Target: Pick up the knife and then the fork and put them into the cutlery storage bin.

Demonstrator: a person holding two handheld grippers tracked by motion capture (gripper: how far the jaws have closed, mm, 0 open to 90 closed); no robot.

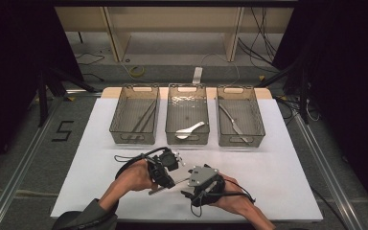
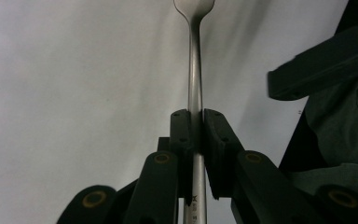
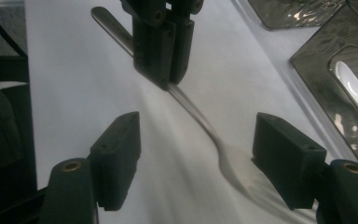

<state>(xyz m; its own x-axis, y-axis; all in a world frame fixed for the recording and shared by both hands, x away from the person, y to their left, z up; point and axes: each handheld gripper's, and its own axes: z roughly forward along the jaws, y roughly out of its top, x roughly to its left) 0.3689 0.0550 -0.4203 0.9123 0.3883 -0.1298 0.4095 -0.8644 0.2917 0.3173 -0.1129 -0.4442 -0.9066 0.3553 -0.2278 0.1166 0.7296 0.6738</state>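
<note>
At the bottom centre of the high view, 2 forearms come in from the lower edge, each hand holding a two-jaw gripper above a white table [image 1: 278,182]. The left gripper [image 1: 154,190] sits just left of centre, and the right gripper [image 1: 186,183], topped by a grey three-cornered plate, sits just right of it; the 2 are very close together. In the left gripper view, the 2 black jaws rise from the bottom centre and are pressed together on the handle of a metal fork [image 2: 195,84], which runs straight up the middle of the frame to the top edge. In the right gripper view, the right gripper [image 3: 196,158] has its jaws spread wide at the lower left and lower right of the frame, and the fork's [image 3: 223,151] tined head lies between them, close to the jaw at the right; whether that jaw touches the fork cannot be told. The left gripper [image 3: 162,70] hangs from the top centre of that view, pinching the fork's handle. In the upper half of the high view, 3 clear bins stand in a row: the left bin [image 1: 135,115] holds chopsticks, the middle bin [image 1: 187,115] holds a white spoon [image 1: 189,129], and the right bin [image 1: 240,116] holds a knife [image 1: 232,122].
</note>
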